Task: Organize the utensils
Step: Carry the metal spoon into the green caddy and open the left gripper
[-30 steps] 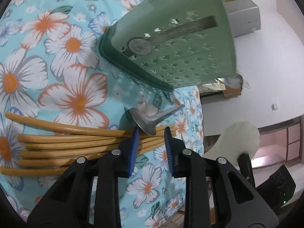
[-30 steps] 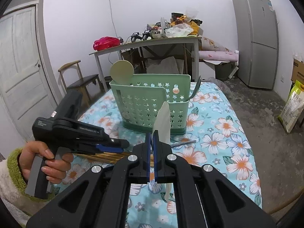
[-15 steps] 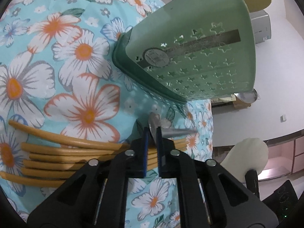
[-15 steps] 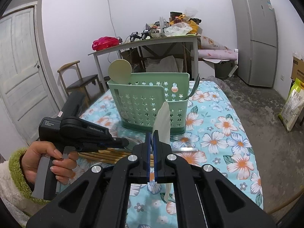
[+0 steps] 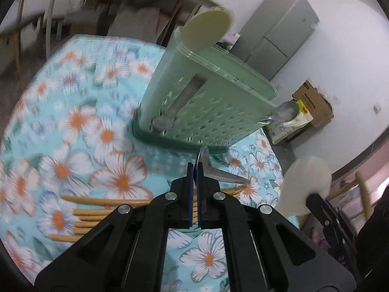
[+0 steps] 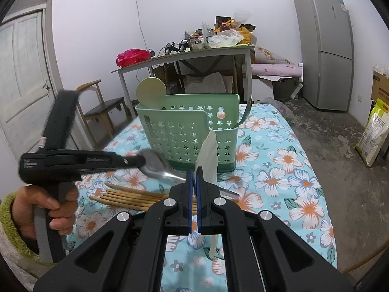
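My left gripper (image 5: 194, 168) has its blue pads pinched tight on a metal spoon (image 5: 214, 170), gripping the bowl edge-on while the flat handle sticks out to the right, clear of the cloth. The left wrist view shows only a thin sliver of that bowl; the right wrist view turns it broadside, a dull, rounded steel bowl (image 6: 152, 164) held at the tip of the left gripper (image 6: 139, 160), in front of the basket. My right gripper (image 6: 194, 177) is clamped on a pale plastic rice paddle (image 6: 209, 155), seen nearly edge-on there; from the left camera I get its flat, rounded blade (image 5: 305, 189) face-on instead.

The green plastic utensil basket (image 6: 184, 131) stands on the floral tablecloth (image 6: 287, 170), its walls punched with star-shaped holes. A round cream paddle (image 6: 151, 92) rises from its left corner, and a second steel spoon (image 5: 287, 114) pokes out at the right end. Only the left view shows the long slot in the basket's side wall.

A loose bundle of tan chopsticks (image 6: 126, 196), slim and matte, lies on the cloth below the held spoon.
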`<state>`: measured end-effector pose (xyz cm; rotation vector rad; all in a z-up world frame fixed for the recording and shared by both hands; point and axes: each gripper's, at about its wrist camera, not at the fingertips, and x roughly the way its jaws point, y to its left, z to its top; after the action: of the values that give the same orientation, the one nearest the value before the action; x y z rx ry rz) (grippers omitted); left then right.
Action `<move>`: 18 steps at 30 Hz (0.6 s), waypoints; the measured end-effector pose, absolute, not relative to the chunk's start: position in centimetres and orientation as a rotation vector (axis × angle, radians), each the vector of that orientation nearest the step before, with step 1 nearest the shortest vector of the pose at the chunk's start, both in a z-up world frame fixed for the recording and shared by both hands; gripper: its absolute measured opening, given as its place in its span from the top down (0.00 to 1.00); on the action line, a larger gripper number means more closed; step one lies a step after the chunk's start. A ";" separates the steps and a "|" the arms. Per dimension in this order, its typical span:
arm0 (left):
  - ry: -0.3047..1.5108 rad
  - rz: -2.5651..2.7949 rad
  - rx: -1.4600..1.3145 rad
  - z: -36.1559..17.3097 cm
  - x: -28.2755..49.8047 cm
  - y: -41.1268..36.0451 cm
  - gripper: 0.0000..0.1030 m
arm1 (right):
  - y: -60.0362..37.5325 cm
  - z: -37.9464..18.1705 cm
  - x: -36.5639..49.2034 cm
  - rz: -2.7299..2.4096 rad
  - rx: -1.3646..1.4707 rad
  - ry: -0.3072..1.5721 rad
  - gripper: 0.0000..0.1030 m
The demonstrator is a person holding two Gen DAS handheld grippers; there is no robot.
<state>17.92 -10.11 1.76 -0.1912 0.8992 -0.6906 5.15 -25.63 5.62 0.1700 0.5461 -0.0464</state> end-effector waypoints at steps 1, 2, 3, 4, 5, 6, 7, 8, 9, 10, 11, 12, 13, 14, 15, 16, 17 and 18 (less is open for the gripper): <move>0.879 -0.691 -0.170 2.2 17.6 -10.1 0.99 | -25.6 5.6 5.1 -0.046 0.171 0.546 0.97; 0.855 -0.694 -0.143 2.7 17.1 -10.1 0.99 | -25.6 5.6 5.2 -0.046 0.172 0.546 0.97; 0.833 -0.694 -0.121 3.2 16.8 -10.0 0.99 | -25.7 5.6 5.1 -0.047 0.173 0.546 0.97; 0.801 -0.689 -0.091 3.8 16.3 -10.0 0.99 | -25.6 5.6 5.1 -0.047 0.174 0.546 0.97; 0.786 -0.687 -0.077 4.1 16.1 -9.7 0.99 | -25.6 5.7 5.1 -0.047 0.174 0.545 0.97; 0.768 -0.684 -0.062 4.5 15.8 -9.5 0.99 | -25.6 5.7 5.1 -0.048 0.175 0.545 0.97; 0.745 -0.680 -0.048 5.0 15.5 -9.5 0.99 | -25.6 5.7 5.1 -0.048 0.176 0.546 0.97; 0.730 -0.679 -0.040 5.4 15.2 -9.1 0.99 | -25.7 5.7 5.1 -0.047 0.176 0.546 0.97; 0.709 -0.676 -0.031 5.9 15.0 -9.0 1.00 | -25.6 5.7 5.1 -0.047 0.175 0.545 0.97; 0.695 -0.673 -0.024 6.3 14.7 -8.7 1.00 | -25.6 5.7 5.1 -0.047 0.174 0.545 0.97; 0.679 -0.670 -0.018 6.6 14.5 -8.4 1.00 | -25.6 5.7 5.1 -0.047 0.174 0.546 0.97; 0.663 -0.667 -0.014 7.0 14.2 -8.2 1.00 | -25.6 5.7 5.1 -0.047 0.175 0.546 0.97; 0.644 -0.665 -0.012 7.5 13.9 -8.0 1.00 | -25.6 5.7 5.1 -0.048 0.175 0.545 0.97; 0.628 -0.663 -0.012 8.0 13.8 -7.8 1.00 | -25.6 5.7 5.1 -0.047 0.175 0.545 0.97; 0.619 -0.663 -0.013 8.2 13.7 -7.7 1.00 | -25.6 5.7 5.1 -0.048 0.176 0.545 0.97; 0.602 -0.664 -0.016 8.8 13.6 -7.6 1.00 | -25.6 5.7 5.1 -0.048 0.177 0.545 0.97; 0.589 -0.664 -0.018 9.2 13.5 -7.5 1.00 | -25.6 5.7 5.0 -0.049 0.179 0.544 0.97; 0.569 -0.665 -0.020 9.9 13.4 -7.3 1.00 | -25.6 5.7 5.0 -0.050 0.179 0.543 0.97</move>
<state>13.37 -7.31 9.90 -0.0199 0.5694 -0.6646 5.00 -25.62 5.72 0.1786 0.5431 -0.0498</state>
